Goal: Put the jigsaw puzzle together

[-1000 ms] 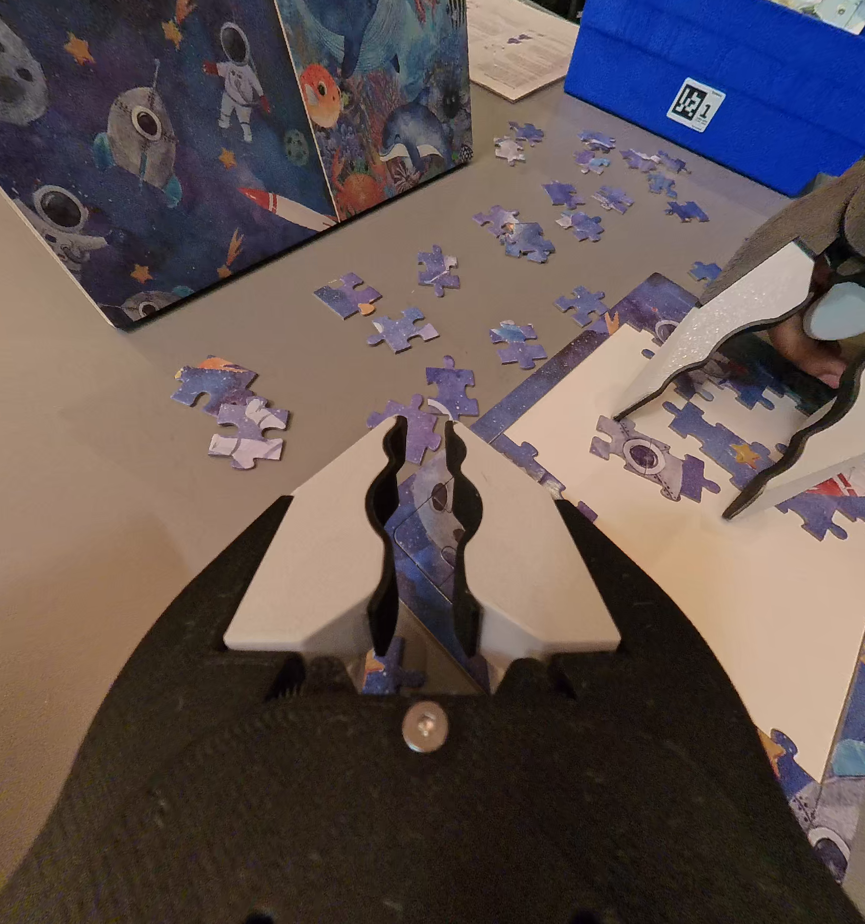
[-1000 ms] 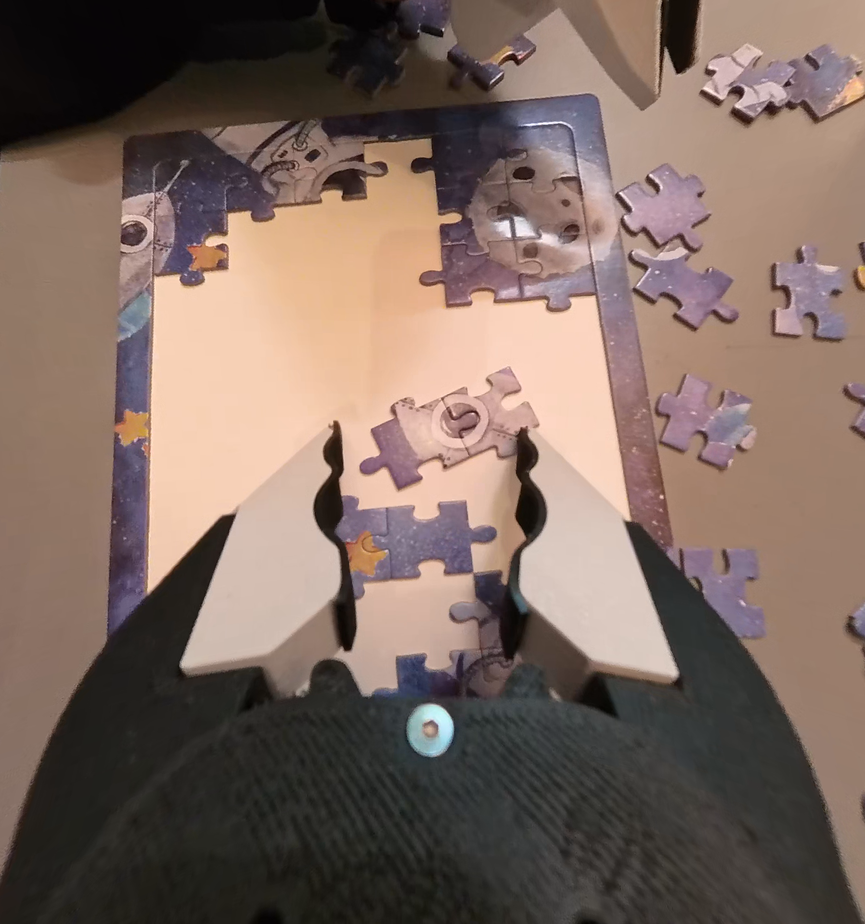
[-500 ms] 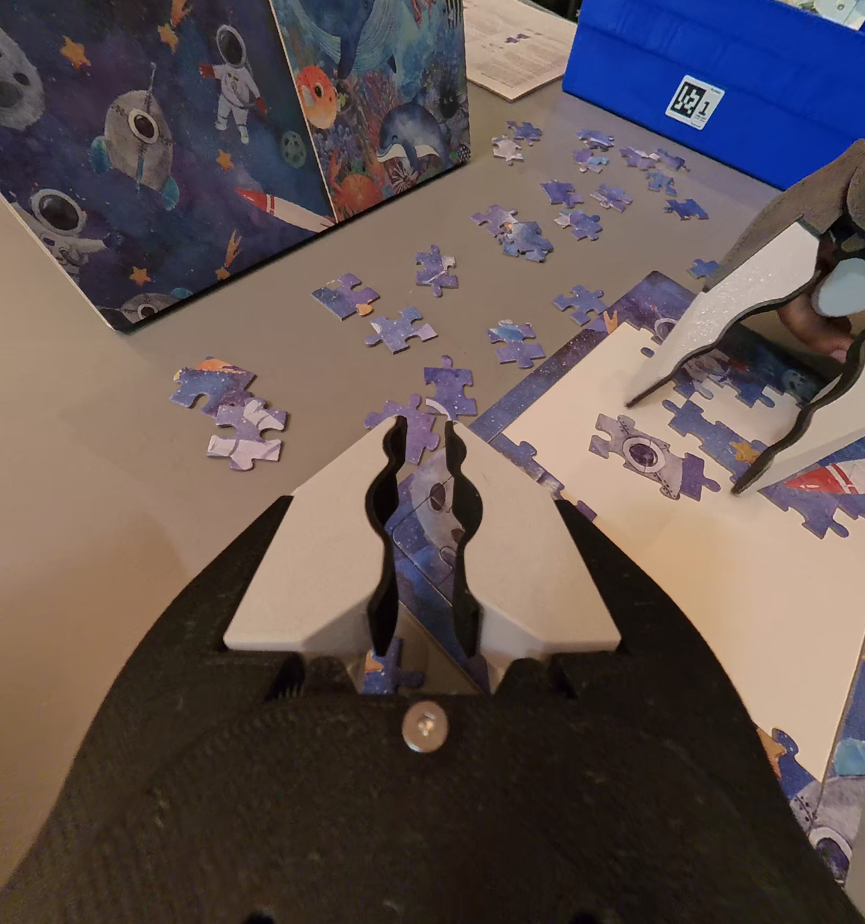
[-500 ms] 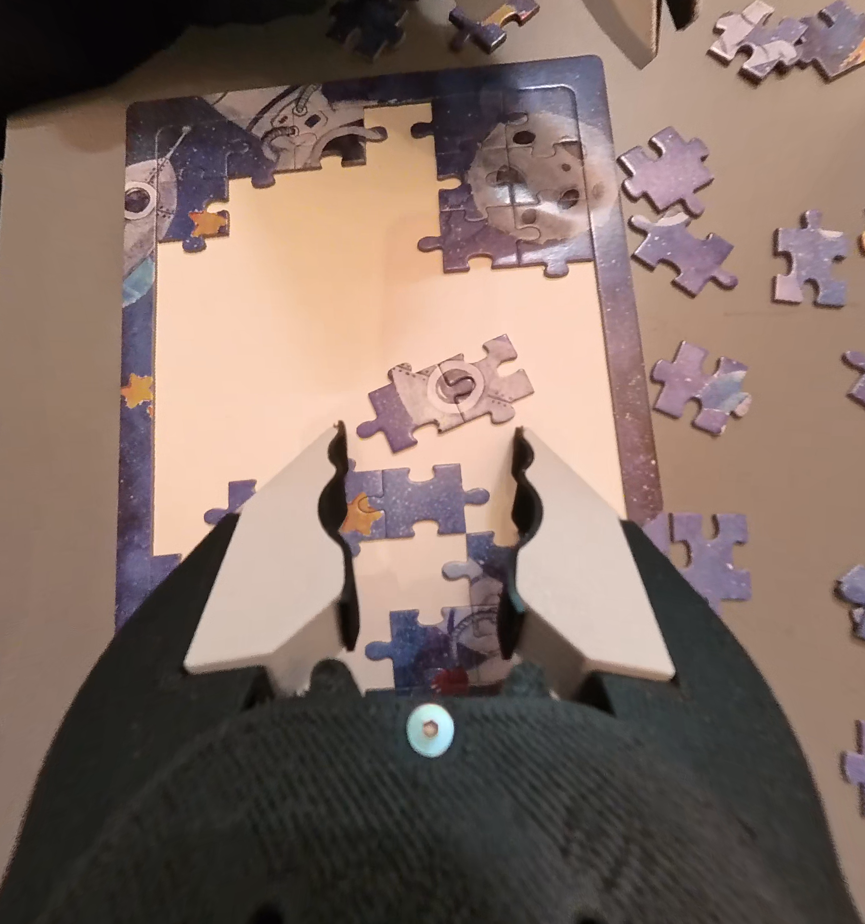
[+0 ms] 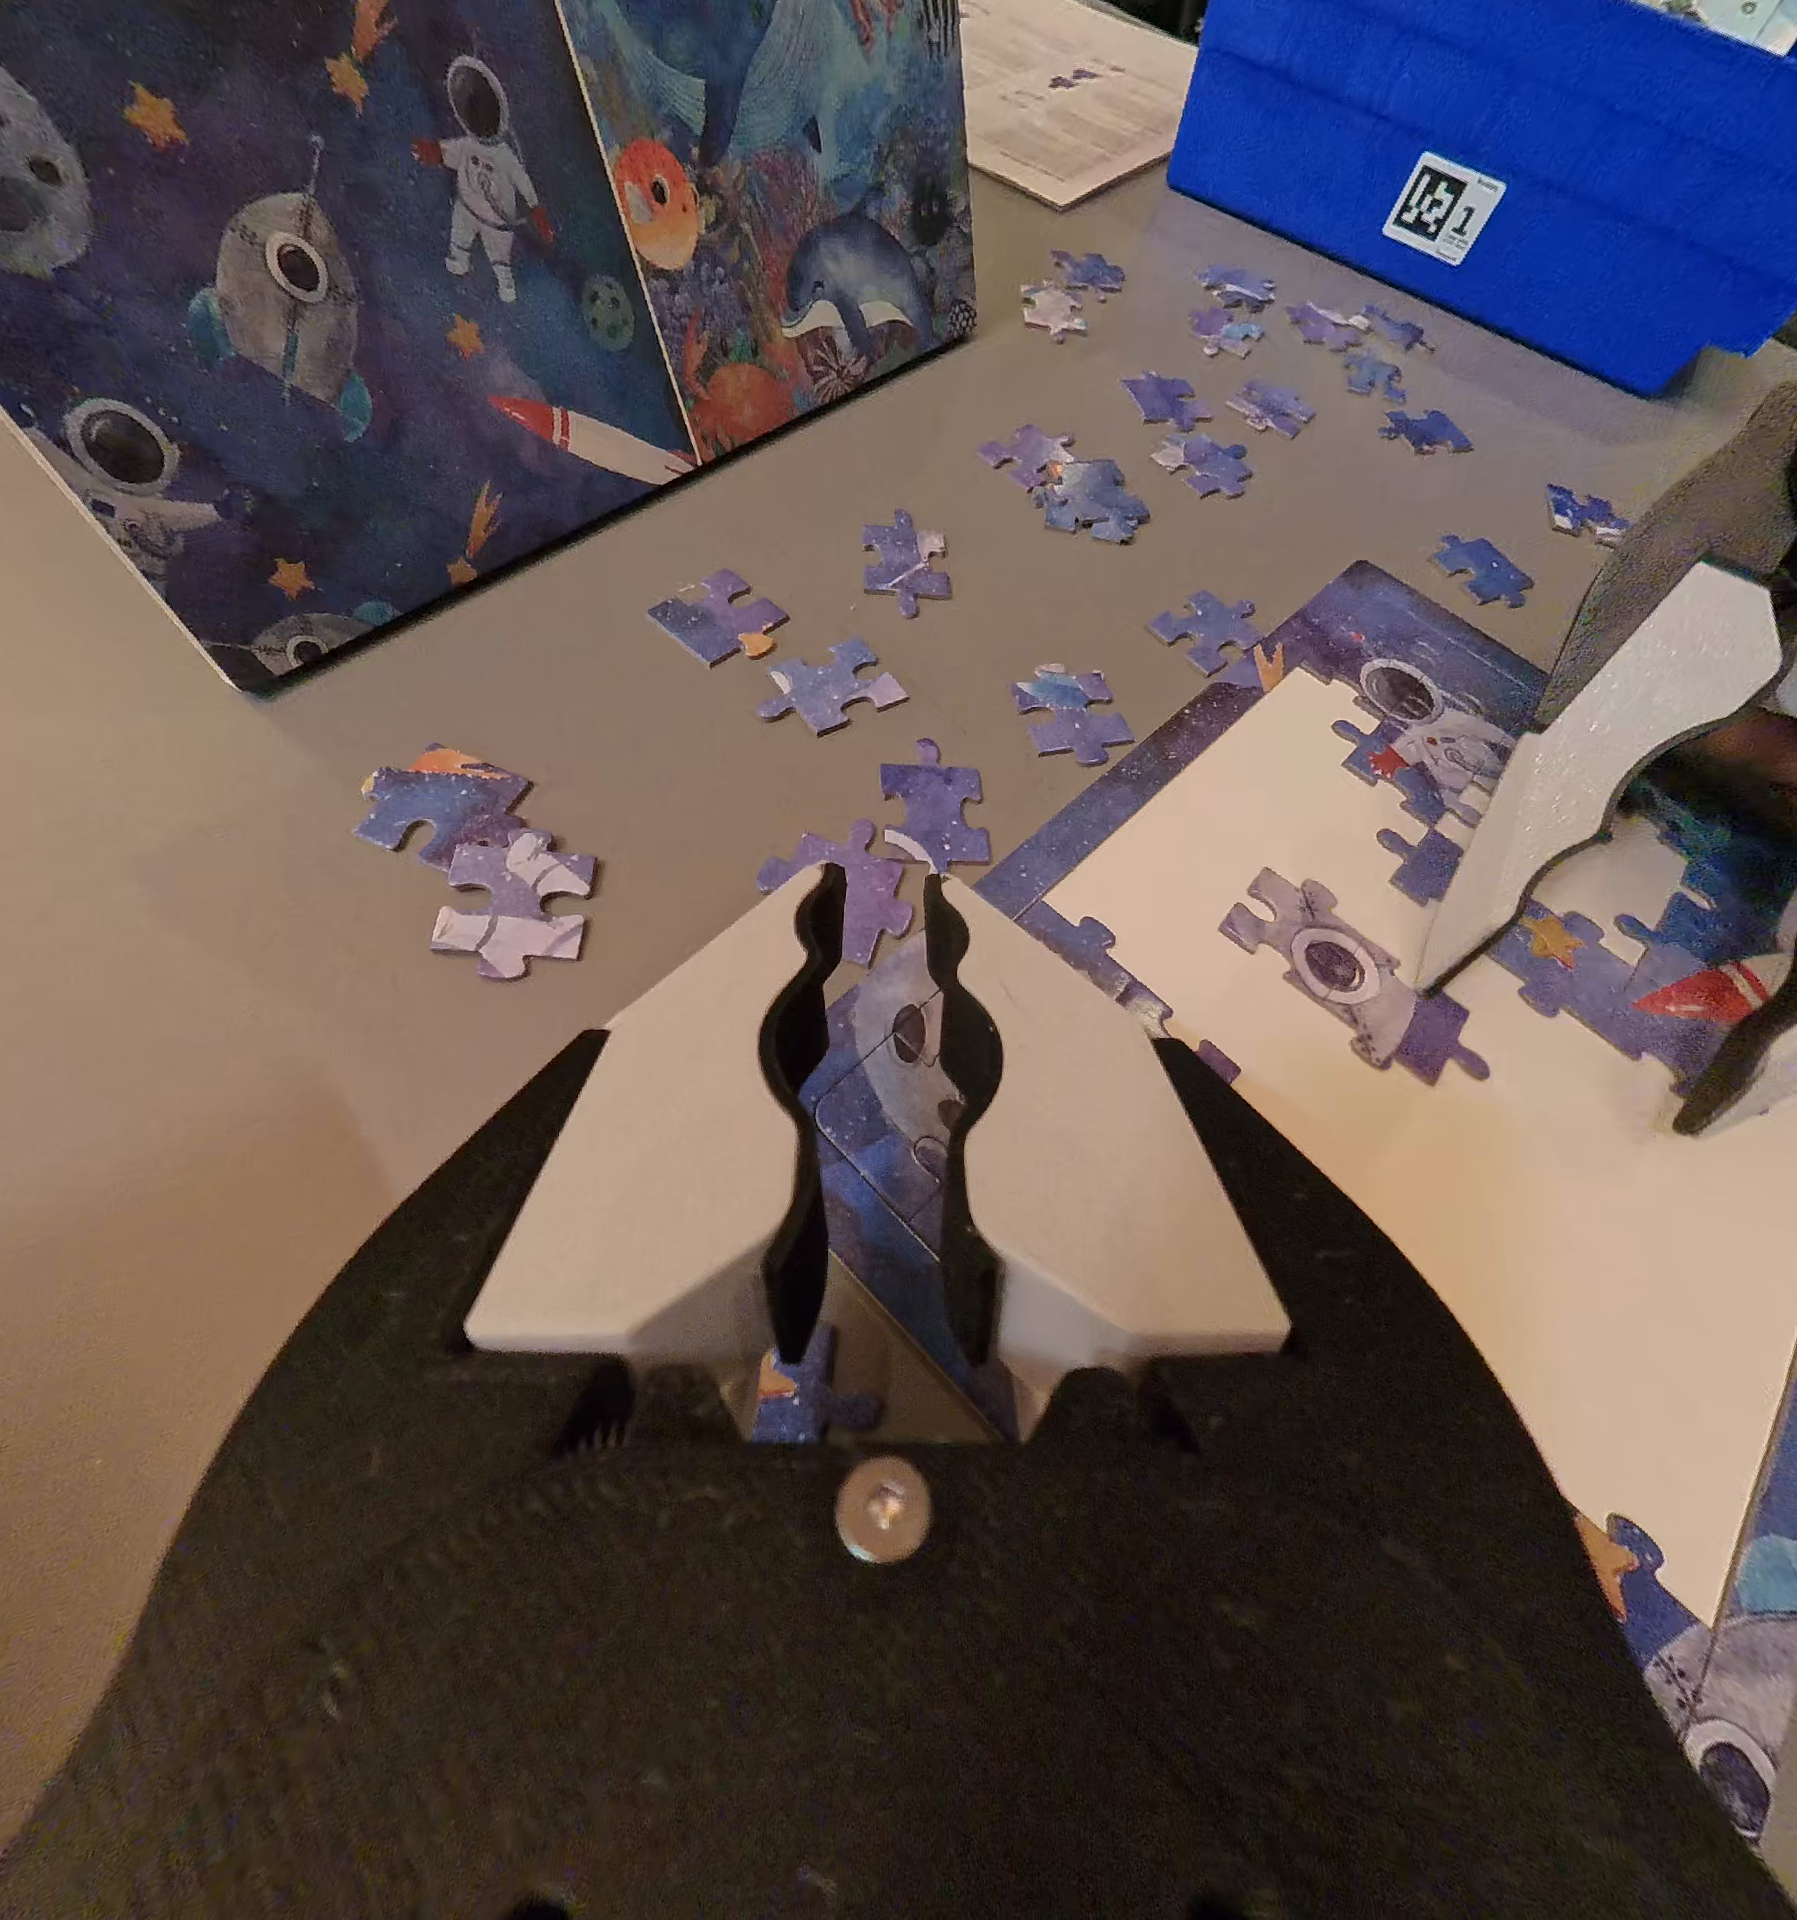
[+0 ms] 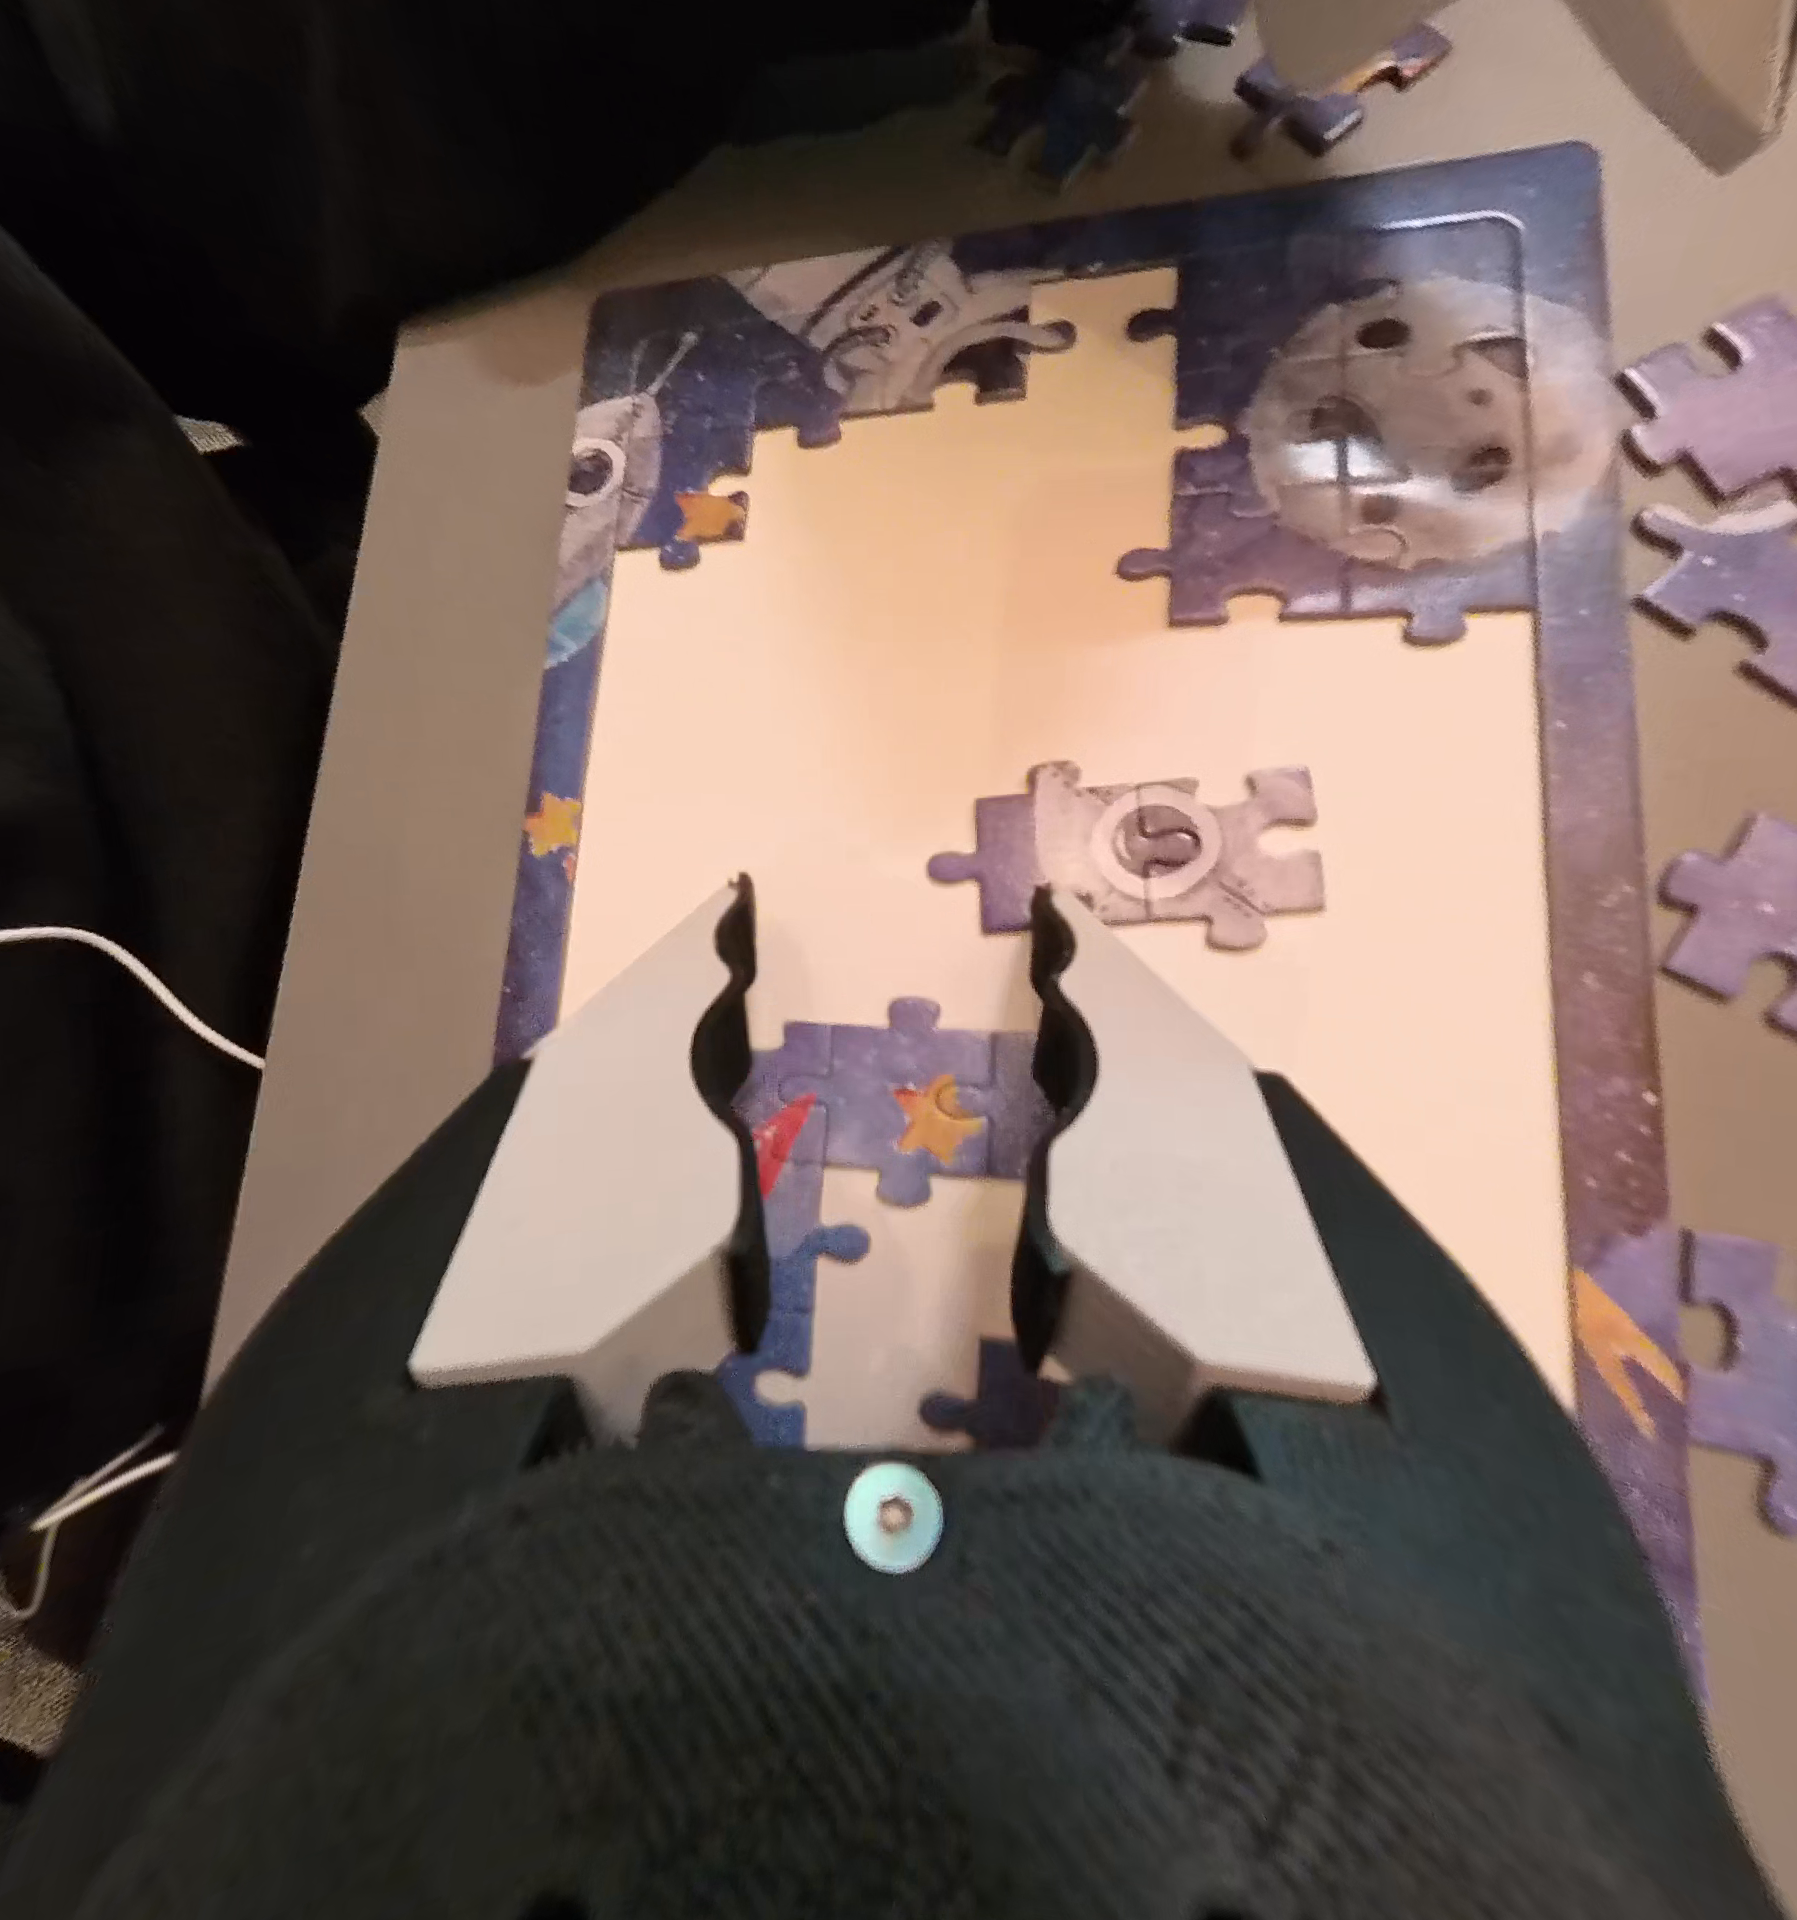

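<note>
My left wrist camera looks low across the grey desk (image 5: pixel 198 1039); my right looks steeply down; both share the blue-framed cardboard puzzle tray (image 5: pixel 1600 1299) (image 6: pixel 1585 831).

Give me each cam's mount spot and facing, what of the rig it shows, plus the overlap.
Left wrist view: sits on the left gripper, faces across the grey table toward the picture box; own narrowly parted fingers show.
Right wrist view: sits on the right gripper, looks down onto the puzzle tray; own open fingers show.
Shared: tray, porthole pieces.
</note>
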`<state>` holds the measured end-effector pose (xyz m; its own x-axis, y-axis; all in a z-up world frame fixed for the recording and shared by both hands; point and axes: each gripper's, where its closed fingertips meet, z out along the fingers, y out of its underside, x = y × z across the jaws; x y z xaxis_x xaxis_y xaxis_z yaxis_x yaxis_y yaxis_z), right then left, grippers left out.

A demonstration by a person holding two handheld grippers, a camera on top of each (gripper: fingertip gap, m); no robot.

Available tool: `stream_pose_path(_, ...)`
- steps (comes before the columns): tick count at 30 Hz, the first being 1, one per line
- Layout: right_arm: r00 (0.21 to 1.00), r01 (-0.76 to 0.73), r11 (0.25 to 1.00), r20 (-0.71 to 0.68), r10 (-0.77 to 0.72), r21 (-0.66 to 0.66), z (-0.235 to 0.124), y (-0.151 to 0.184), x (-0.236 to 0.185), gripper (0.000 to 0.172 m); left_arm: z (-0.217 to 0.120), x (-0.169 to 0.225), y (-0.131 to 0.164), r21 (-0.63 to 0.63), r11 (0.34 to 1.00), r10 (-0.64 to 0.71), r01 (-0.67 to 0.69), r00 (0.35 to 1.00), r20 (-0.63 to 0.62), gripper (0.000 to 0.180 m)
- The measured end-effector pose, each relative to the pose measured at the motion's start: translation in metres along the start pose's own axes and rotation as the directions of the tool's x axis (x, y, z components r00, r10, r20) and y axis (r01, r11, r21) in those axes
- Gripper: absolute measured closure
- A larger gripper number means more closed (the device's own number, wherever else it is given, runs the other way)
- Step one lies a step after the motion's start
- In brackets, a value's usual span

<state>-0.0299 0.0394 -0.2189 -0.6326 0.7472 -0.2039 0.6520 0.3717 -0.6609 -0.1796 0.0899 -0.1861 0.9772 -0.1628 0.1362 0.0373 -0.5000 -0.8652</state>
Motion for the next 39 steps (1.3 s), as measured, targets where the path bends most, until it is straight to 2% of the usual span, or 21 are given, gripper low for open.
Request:
stream_pose_path(6,0.998,0.027,1.0,-0.052,-0.027,-0.003,-0.003,-0.001,0.006,0.115,0.0,0.0,0.0,-0.002,1.0,0.001,-0.001,1.0,0.0,0.167)
stream_pose_path(10,0.973,0.051,0.996,-0.229,-0.035,0.067,-0.022,-0.011,0.037,0.106,0.0,0.0,0.0,-0.002,1.0,0.002,-0.002,1.0,-0.001,0.167)
stream_pose_path(13,0.969,0.057,0.995,-0.243,-0.036,0.08,-0.019,-0.011,0.041,0.1,0.001,0.001,0.001,-0.006,1.0,0.007,-0.007,1.0,0.0,0.167)
stream_pose_path(18,0.963,0.083,0.996,-0.259,-0.075,0.022,-0.004,-0.006,0.042,0.086,0.0,0.0,0.0,-0.003,1.0,0.004,-0.004,1.0,0.0,0.167)
stream_pose_path(25,0.972,0.062,0.998,-0.23,-0.053,0.03,0.006,-0.007,0.039,0.096,0.001,0.001,0.001,-0.006,1.0,0.008,-0.008,1.0,0.001,0.167)
stream_pose_path(28,0.973,0.072,0.997,-0.222,-0.063,0.033,0.008,-0.009,0.036,0.105,0.001,0.0,0.001,-0.004,1.0,0.005,-0.005,1.0,0.001,0.167)
stream_pose_path(39,0.974,0.078,0.996,-0.216,-0.069,0.037,0.011,-0.012,0.033,0.106,0.001,0.0,0.0,-0.004,1.0,0.004,-0.004,1.0,0.001,0.167)
